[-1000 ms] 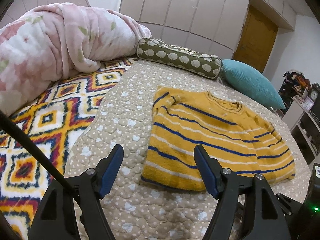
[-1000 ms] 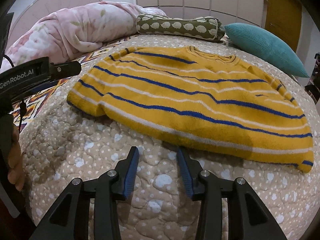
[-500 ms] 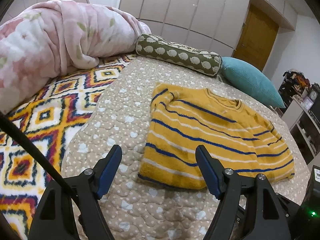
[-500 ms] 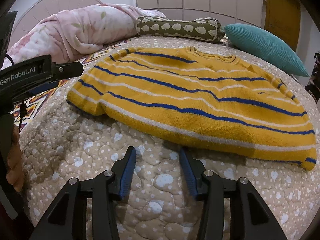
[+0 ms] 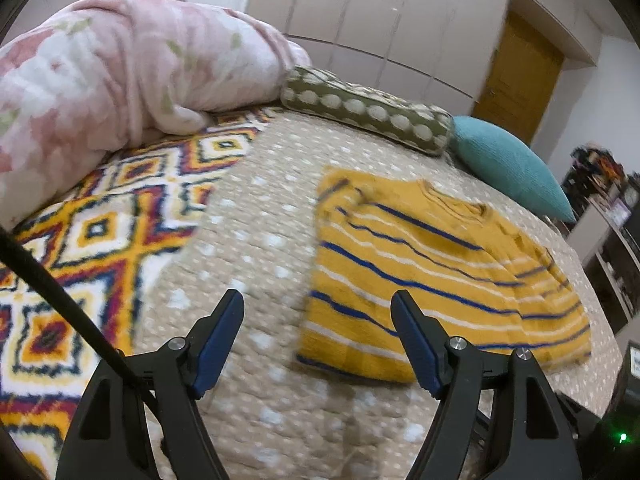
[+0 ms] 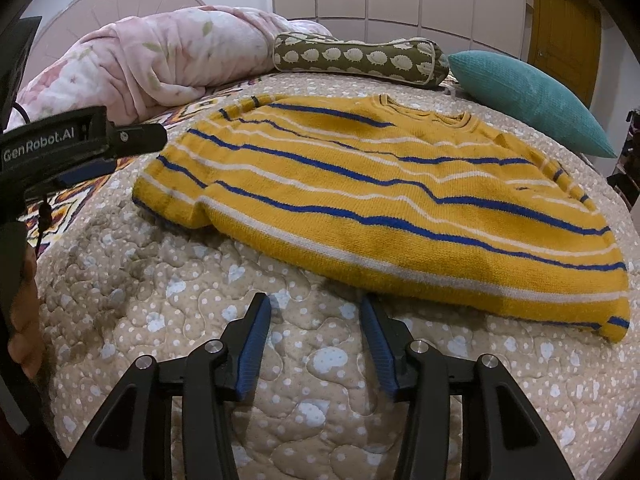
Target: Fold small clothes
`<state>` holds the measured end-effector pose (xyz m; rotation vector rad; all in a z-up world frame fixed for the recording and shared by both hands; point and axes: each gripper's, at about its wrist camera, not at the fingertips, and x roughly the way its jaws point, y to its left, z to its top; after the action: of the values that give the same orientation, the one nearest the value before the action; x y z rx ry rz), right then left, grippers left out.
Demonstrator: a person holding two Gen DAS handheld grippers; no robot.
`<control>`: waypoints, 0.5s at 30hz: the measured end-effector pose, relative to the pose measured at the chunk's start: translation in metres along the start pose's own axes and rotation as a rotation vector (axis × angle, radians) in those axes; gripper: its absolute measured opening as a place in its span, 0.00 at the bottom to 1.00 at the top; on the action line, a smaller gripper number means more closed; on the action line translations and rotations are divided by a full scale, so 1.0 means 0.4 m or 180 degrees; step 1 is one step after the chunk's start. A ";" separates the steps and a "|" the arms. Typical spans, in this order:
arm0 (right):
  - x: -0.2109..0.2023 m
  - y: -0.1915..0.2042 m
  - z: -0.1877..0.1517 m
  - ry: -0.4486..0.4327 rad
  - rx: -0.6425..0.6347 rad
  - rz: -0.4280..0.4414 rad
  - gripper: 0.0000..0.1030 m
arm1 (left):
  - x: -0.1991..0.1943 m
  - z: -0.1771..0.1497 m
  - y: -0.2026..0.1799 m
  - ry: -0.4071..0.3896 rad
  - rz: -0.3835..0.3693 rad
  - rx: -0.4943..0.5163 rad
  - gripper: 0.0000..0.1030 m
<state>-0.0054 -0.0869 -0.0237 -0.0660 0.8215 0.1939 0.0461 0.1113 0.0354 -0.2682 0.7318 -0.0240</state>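
Right wrist: sweater just ahead of open right hand-held gripper.

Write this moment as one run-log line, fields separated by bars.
yellow knitted sweater with blue and white stripes: flat on beige quilted bedspread, sleeves tucked | left tongs: open, empty | right tongs: open, near hem

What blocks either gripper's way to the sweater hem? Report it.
Nothing visible does. Only bare quilt lies between the open right gripper and the yellow striped sweater; likewise for the open left gripper.
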 end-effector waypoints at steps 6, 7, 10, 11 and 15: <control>0.000 0.000 0.000 -0.0001 -0.0014 -0.0013 0.50 | 0.012 0.018 0.113 0.0084 0.0115 -0.0500 0.73; 0.001 0.001 0.000 -0.0003 -0.0006 -0.0010 0.50 | 0.015 0.017 0.122 0.0111 0.0116 -0.0548 0.73; 0.000 0.003 -0.002 -0.0005 -0.0010 -0.0025 0.51 | 0.016 0.019 0.137 0.0171 0.0024 -0.0652 0.73; 0.000 0.006 -0.002 -0.0003 -0.0037 -0.0052 0.51 | 0.013 0.020 0.137 0.0161 0.0010 -0.0649 0.73; -0.013 0.037 0.002 0.0018 -0.0213 -0.0285 0.53 | -0.001 0.030 0.156 0.0082 0.0124 -0.0623 0.73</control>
<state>-0.0111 -0.0732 -0.0191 -0.1661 0.8159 0.1368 0.0495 0.1744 0.0286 -0.4412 0.7659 0.0816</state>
